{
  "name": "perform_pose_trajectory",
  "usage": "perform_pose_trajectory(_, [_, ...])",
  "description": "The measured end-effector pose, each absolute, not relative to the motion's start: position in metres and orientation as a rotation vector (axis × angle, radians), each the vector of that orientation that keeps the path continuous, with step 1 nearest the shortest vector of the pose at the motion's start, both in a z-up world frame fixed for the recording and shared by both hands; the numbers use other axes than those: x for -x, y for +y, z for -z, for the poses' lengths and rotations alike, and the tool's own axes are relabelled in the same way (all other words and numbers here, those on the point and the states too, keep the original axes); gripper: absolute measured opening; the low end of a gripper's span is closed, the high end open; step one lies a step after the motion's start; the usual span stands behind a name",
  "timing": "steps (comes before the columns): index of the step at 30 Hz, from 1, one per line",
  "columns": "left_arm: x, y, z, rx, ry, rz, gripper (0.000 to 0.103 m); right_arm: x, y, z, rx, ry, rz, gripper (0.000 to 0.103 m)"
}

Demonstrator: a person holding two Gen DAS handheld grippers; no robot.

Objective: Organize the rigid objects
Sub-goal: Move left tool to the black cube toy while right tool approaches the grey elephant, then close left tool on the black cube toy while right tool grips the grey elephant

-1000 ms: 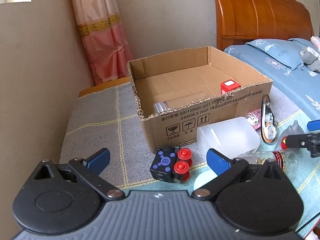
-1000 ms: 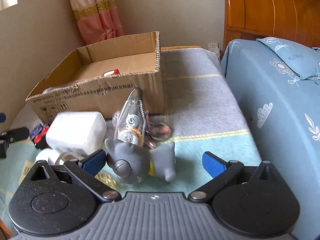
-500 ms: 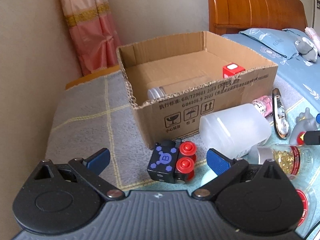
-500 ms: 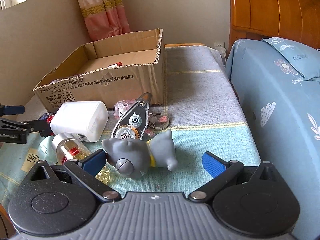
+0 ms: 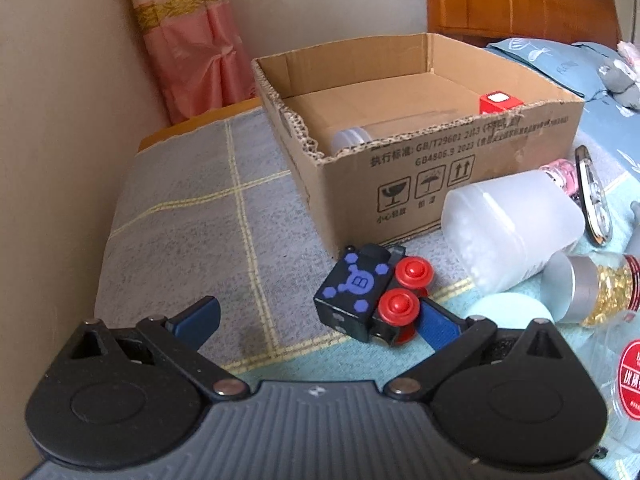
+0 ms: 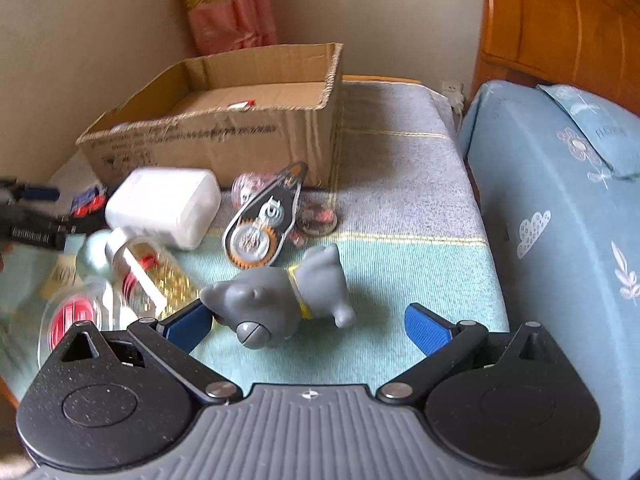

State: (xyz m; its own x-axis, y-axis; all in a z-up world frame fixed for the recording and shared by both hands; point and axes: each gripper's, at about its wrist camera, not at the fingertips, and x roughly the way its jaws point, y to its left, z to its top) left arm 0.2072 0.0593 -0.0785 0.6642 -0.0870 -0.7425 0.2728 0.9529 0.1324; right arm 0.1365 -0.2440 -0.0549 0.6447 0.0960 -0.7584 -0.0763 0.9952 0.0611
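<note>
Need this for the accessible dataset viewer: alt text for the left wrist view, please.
The open left gripper sits low over a black toy block with red knobs on a grey checked cloth, its right pad close beside the knobs. Behind it stands an open cardboard box holding a red cube; a frosted white jar lies right of the toy.

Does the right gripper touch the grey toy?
Cannot tell: in the right wrist view, one pad of the right gripper overlaps the grey toy.

The cardboard box [image 5: 420, 152] sits mid-frame; below it lies the toy block [image 5: 356, 294], and the plastic jar [image 5: 508, 232] is at its lower right.
</note>
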Motion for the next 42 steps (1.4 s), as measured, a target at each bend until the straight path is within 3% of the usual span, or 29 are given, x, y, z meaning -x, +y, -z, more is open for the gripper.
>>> perform_pose_trajectory(10, [-0.211,0.054,0.084,-0.255,0.781,0.321,0.098,-0.125,-0.238,0.075,0.145,0.871,-0.193,0.103])
perform_pose_trajectory(12, [-0.214,0.056,0.084,-0.248,0.775,0.341,0.094,-0.123,-0.237,0.078,0.144,0.857,-0.214,0.103])
perform_pose_trajectory(17, [-0.216,0.058,0.082,-0.210,0.786,0.429,0.070,-0.122,-0.239,0.081,0.127,0.834,-0.234,0.103])
perform_pose_trajectory(22, [-0.208,0.060,0.081,-0.198,0.812,0.487,0.064,-0.122,-0.239,0.081,0.128,0.824,-0.241,0.103])
perform_pose_trajectory(30, [-0.215,0.062,0.081,-0.200,0.815,0.473,0.063,-0.124,-0.239,0.082,0.133,0.809,-0.253,0.103])
perform_pose_trajectory(33, [-0.216,0.059,0.081,-0.209,0.813,0.491,0.054,-0.126,-0.236,0.081,0.144,0.810,-0.255,0.103])
perform_pose_trajectory(36, [-0.217,0.058,0.081,-0.212,0.813,0.494,0.052,-0.126,-0.234,0.080,0.173,0.796,-0.246,0.103])
perform_pose_trajectory(39, [-0.217,0.059,0.080,-0.209,0.814,0.491,0.050,-0.128,-0.234,0.078,0.176,0.791,-0.250,0.099])
perform_pose_trajectory(42, [-0.216,0.060,0.080,-0.206,0.820,0.480,0.049,-0.130,-0.234,0.075,0.168,0.797,-0.260,0.085])
